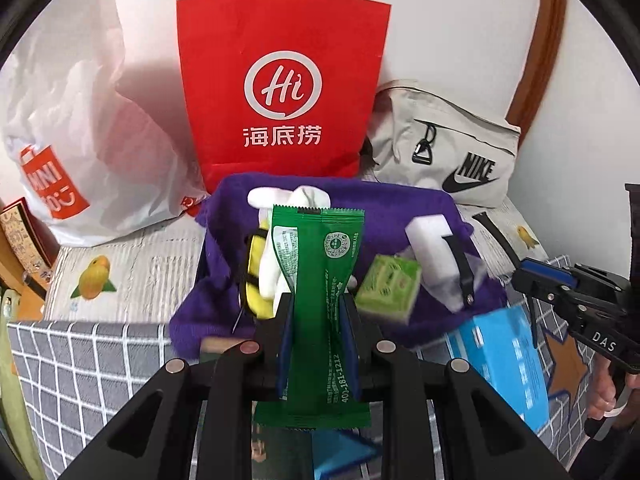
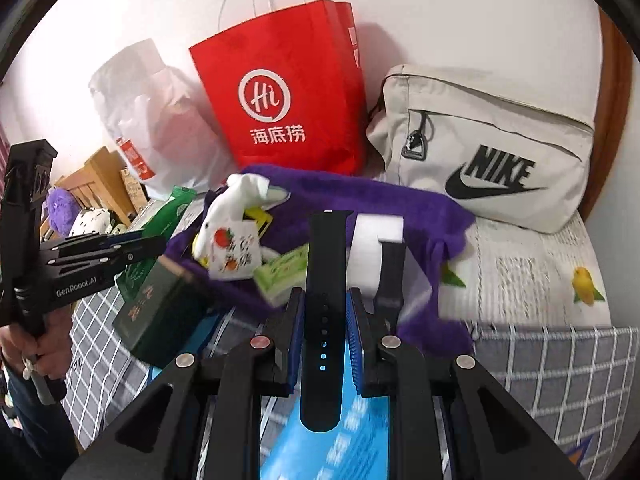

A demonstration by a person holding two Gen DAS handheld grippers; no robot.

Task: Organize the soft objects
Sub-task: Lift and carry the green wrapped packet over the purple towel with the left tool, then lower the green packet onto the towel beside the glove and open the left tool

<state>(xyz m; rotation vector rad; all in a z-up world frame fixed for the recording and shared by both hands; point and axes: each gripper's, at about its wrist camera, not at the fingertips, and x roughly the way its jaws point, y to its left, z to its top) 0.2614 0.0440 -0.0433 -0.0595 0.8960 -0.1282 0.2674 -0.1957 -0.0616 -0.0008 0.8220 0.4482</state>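
Upright between its pads, the green packet (image 1: pixel 320 304) is clamped in the left hand-held gripper (image 1: pixel 318 300), above the purple cloth (image 1: pixel 392 208).

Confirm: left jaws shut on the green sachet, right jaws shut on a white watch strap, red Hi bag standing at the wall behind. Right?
Not quite. The watch strap in the right gripper is black, not white; the right wrist view shows it. The rest holds: the left gripper is shut on the green sachet, and the red Hi bag stands at the wall behind.
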